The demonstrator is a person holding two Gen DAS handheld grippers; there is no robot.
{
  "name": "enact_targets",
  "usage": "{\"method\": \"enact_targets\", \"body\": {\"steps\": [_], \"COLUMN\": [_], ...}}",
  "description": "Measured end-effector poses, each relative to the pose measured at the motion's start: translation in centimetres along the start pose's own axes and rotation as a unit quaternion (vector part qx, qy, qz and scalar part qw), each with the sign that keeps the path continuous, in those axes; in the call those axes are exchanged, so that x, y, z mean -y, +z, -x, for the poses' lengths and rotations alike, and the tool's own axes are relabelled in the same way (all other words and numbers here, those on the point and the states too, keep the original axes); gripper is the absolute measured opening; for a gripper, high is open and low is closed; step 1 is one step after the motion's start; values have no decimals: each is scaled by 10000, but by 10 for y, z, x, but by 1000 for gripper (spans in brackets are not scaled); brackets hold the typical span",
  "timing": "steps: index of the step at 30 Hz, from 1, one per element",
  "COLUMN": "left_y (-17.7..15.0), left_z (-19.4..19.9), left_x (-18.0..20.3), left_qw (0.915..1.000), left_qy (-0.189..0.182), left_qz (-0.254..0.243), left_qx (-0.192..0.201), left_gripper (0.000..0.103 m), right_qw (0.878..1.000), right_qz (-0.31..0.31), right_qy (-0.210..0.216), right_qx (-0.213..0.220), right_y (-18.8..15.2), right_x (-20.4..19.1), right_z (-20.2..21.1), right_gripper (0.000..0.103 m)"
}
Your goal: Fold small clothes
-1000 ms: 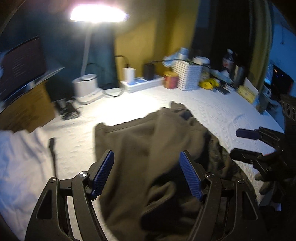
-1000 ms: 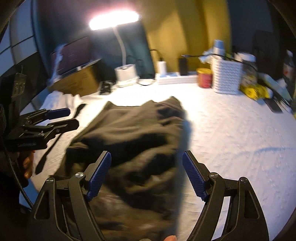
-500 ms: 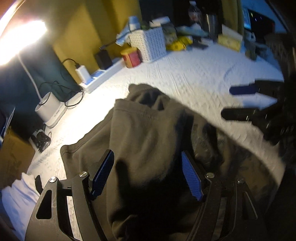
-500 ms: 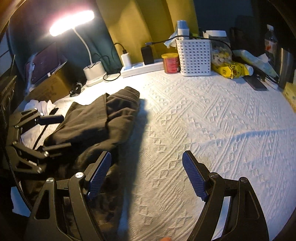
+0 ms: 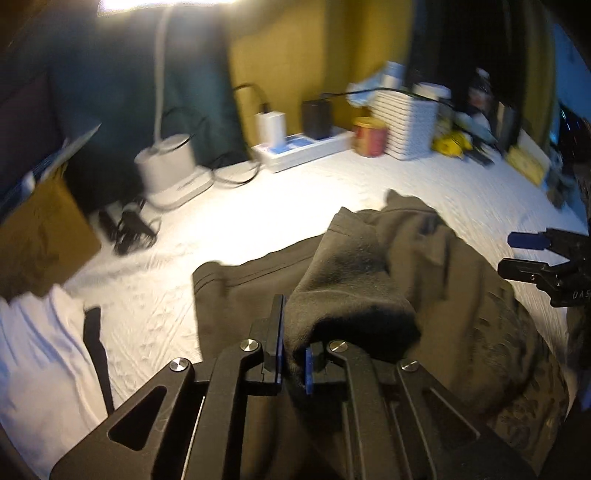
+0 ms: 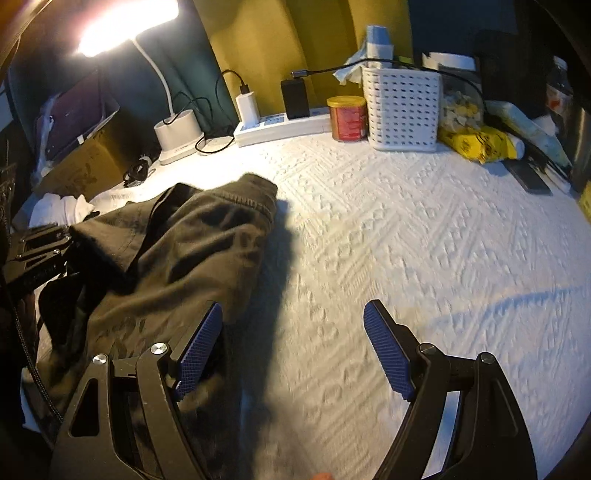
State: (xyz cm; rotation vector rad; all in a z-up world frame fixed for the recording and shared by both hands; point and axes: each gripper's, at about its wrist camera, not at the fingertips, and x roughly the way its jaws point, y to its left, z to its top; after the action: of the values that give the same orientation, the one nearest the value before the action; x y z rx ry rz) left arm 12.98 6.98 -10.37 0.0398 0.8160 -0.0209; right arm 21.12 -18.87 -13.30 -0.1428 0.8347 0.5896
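Just pinched shut on the dark shirt (image 5: 369, 280) with the left tongs (image 5: 293, 354), right tongs (image 6: 291, 354) wide, ready to fold.

Dim, warm-lit room. Blown-out glare from desk lamp (image 6: 122, 26) top left, both views. Left wrist view motion-blurred thruout, esp. background. Right wrist view sharper, some blur near bottom. Hard shadow beside dark garment (image 6: 192, 251) on white bedspread (image 6: 424, 258). Fisheye bending, dark vignette at edges.
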Motion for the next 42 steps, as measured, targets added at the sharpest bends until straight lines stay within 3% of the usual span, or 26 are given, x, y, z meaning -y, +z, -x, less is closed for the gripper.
{"method": "enact_targets", "body": {"steps": [7, 10, 13, 14, 16, 17, 20, 24, 26, 27, 28, 30, 31, 33, 37, 42], "left_y": [-9, -11, -7, -4, 0, 3, 11, 15, 16, 17, 18, 19, 20, 21, 23, 26], "left_z": [-8, -18, -18, -17, -18, -20, -28, -42, -45, -45, -46, -45, -43, -40, -40, -30], "left_x": [-31, -38, -35, -33, -32, -32, -31, -26, -29, -31, -34, -39, -44, -52, -65, -76], "left_qw": [9980, 9969, 9979, 9985, 9992, 9994, 9999, 9994, 9996, 9997, 9998, 9999, 9998, 9991, 9983, 9967], "left_qy": [-75, -175, -209, -189, -177, -162, -120, -26, -81, -103, -134, -118, -136, -152, -110, -44], "left_qz": [625, 737, 579, 479, 345, 292, 41, -338, -272, -220, -147, 15, 124, 346, 530, 728], "left_qx": [60, -217, -212, -174, -88, -34, 9, -11, 11, 31, 21, 43, 104, 192, 209, 361], "left_gripper": [7, 11, 13, 16, 47, 53, 57, 57, 55, 41, 21, 6, 3, 2, 1, 1], "right_qw": [9999, 9999, 10000, 10000, 9999, 9999, 9995, 9974, 9956, 9951, 9944, 9918, 9904, 9892, 9924, 9957], "right_qz": [47, 41, 25, 22, -2, -20, -105, -244, -313, -356, -390, -473, -501, -339, 38, 67], "right_qy": [-120, -121, -30, 9, 85, 128, 274, 558, 723, 800, 865, 1060, 1160, 1291, 1135, 926], "right_qx": [-3, -78, -88, -88, -103, -107, -136, -382, -499, -464, -471, -542, -561, -600, -466, -70], "right_y": [33, 47, 58, 60, 66, 69, 76, 77, 74, 74, 75, 77, 79, 80, 84, 100], "right_x": [-6, -6, -5, -5, -3, -2, 2, 6, 7, 8, 9, 10, 9, 2, -12, -6], "right_z": [-26, -42, -51, -54, -59, -62, -71, -87, -95, -96, -96, -98, -99, -100, -101, -87], "right_gripper": [82, 82, 81, 79, 74, 69, 55, 54, 53, 53, 53, 48, 42, 8, 6, 5]}}
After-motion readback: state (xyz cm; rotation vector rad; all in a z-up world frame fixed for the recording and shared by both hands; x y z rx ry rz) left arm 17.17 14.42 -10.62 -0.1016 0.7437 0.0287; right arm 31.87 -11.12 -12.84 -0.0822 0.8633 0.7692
